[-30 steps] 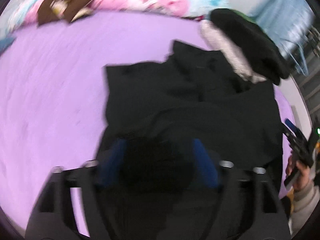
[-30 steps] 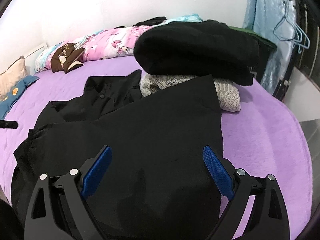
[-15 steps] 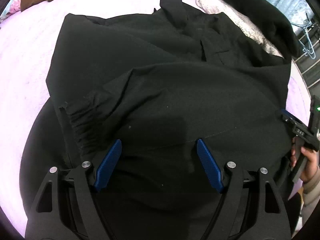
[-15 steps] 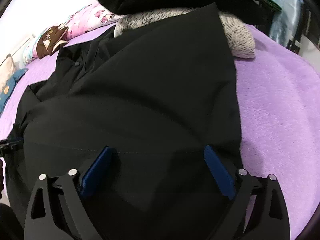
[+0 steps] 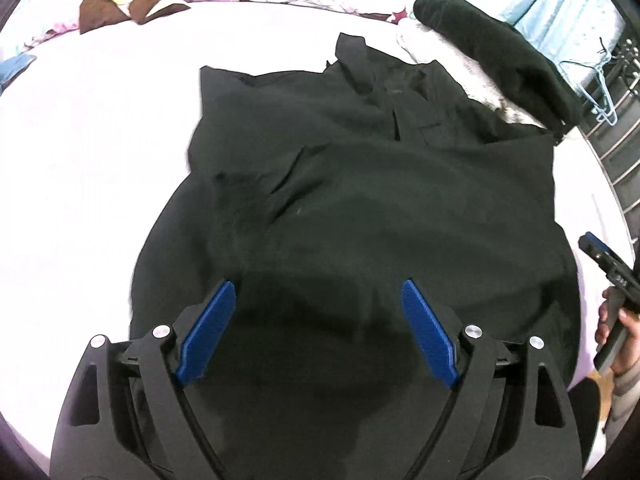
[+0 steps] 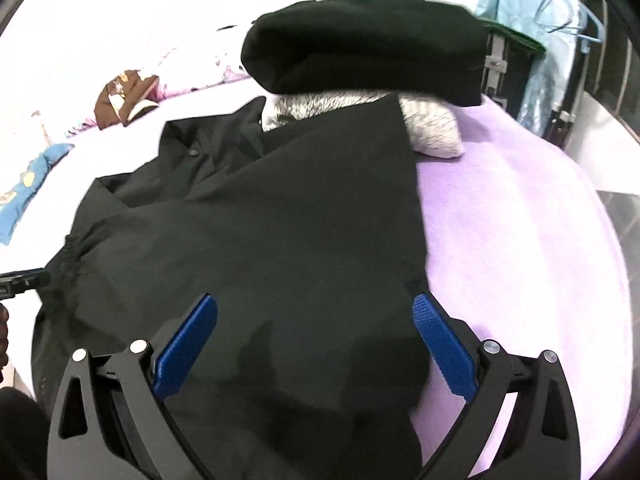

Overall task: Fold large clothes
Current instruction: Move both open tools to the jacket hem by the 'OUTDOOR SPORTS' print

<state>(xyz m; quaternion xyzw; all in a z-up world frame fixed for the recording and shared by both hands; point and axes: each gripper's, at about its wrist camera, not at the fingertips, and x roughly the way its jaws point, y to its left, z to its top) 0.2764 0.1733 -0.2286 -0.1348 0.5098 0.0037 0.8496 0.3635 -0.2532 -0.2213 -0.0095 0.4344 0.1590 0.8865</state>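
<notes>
Black jacket (image 5: 360, 208): spread on the purple bedspread (image 6: 520, 240), far edge touching a stacked clothes pile (image 6: 360, 48). Left gripper (image 5: 316, 320): jaws just widened, nothing gripped. Right gripper (image 6: 316, 336): wide open, empty, above near hem.

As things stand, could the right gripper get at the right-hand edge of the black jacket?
Probably yes. The right gripper is open, hovering over the black jacket, whose straight edge lies bare on the purple bedspread beside its right finger. Nothing covers that edge there.
</notes>
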